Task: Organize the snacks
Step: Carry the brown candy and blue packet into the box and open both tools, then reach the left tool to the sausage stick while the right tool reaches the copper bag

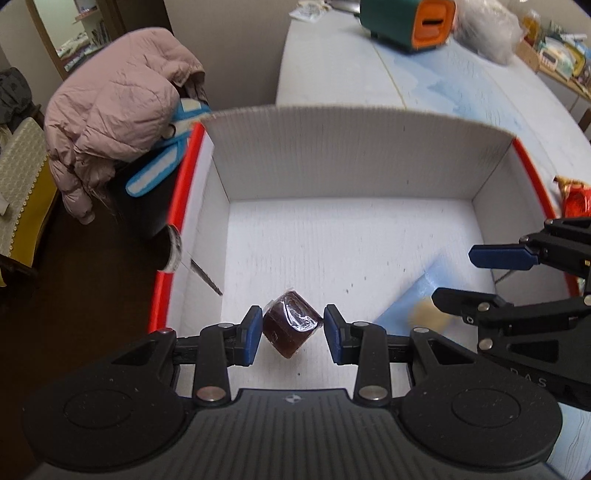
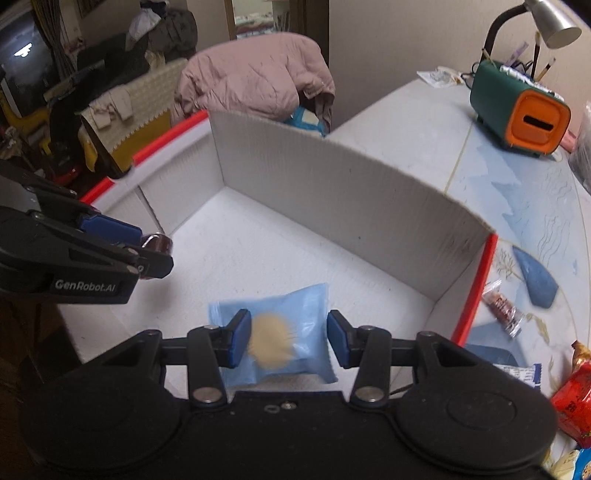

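A white cardboard box [image 1: 332, 155] with red rims lies open under both grippers; it also shows in the right wrist view [image 2: 332, 184]. My left gripper [image 1: 293, 334] is open, with a brown wrapped candy [image 1: 290, 323] between its blue pads and a gap on each side. My right gripper [image 2: 286, 338] is open over a light blue snack packet [image 2: 295, 332], which looks blurred and loose between the pads. That packet shows in the left wrist view [image 1: 410, 302] beside the right gripper [image 1: 454, 275]. The left gripper [image 2: 155, 251] shows at the left of the right wrist view.
Loose snacks lie on the table right of the box: a brown wrapped bar [image 2: 502, 306] and red packets [image 2: 574, 402]. A green and orange holder [image 2: 524, 114] and a lamp [image 2: 550, 22] stand at the back. A pink jacket [image 1: 114, 110] hangs on a chair to the left.
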`<state>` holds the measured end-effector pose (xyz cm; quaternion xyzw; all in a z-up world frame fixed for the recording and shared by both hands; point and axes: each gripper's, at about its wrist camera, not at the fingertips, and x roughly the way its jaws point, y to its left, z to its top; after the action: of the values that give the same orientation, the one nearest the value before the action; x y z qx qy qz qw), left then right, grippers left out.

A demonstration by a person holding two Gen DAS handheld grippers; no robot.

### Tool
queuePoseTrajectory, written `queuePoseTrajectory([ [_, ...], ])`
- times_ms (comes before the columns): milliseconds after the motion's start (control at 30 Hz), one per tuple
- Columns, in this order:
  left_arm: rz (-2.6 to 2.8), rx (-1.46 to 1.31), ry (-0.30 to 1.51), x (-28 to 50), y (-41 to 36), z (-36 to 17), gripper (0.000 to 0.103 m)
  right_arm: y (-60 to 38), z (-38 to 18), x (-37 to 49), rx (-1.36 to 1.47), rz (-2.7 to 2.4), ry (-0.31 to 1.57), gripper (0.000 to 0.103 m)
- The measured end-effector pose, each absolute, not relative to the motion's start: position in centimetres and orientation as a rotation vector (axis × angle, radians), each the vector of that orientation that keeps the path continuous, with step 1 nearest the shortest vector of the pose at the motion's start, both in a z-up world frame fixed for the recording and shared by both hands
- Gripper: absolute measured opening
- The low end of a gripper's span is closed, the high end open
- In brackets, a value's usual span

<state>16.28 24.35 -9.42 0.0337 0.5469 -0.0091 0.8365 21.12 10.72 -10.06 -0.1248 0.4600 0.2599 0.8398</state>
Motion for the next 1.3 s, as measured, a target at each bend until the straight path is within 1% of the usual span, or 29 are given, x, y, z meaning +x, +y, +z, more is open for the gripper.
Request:
queuePoseTrajectory([
  [100, -0.03, 0.078, 1.19, 16.5, 24.3, -10.1, 0.035, 10.8, -10.6, 21.4, -0.276, 0.544, 1.001, 0.045],
  [367, -0.04, 0.084, 1.197, 16.6, 24.5, -10.3, 0.035, 11.0, -10.7, 21.3, -0.27, 0.544, 1.014, 0.045],
  [700, -0.065, 0.071, 1.106, 14.9, 24.1, -7.8, 0.037, 9.9, -8.6, 20.2, -0.204, 0.559, 0.963, 0.046],
  [800, -0.074, 0.043, 1.07, 14.2, 24.0, -6.6, 0.044, 9.4, -7.6, 19.6, -0.181, 0.566, 0.937, 0.048],
  [1100, -0.115, 0.003, 0.97, 12.6, 22.5, -3.2, 0.045, 6.6, -4.3, 17.4, -0.096, 0.554, 0.836, 0.054],
  [1167, -0.131, -0.002, 0.951, 12.2, 21.9, -2.5, 0.046, 5.6, -3.7, 16.9, -0.075, 0.545, 0.815, 0.056],
  [1233, -0.146, -0.008, 0.93, 11.9, 21.2, -1.8, 0.053, 4.6, -3.1, 16.5, -0.053, 0.533, 0.799, 0.058],
  [1300, -0.169, -0.012, 0.907, 11.5, 20.4, -1.3, 0.055, 3.6, -2.6, 15.9, -0.034, 0.519, 0.782, 0.06],
])
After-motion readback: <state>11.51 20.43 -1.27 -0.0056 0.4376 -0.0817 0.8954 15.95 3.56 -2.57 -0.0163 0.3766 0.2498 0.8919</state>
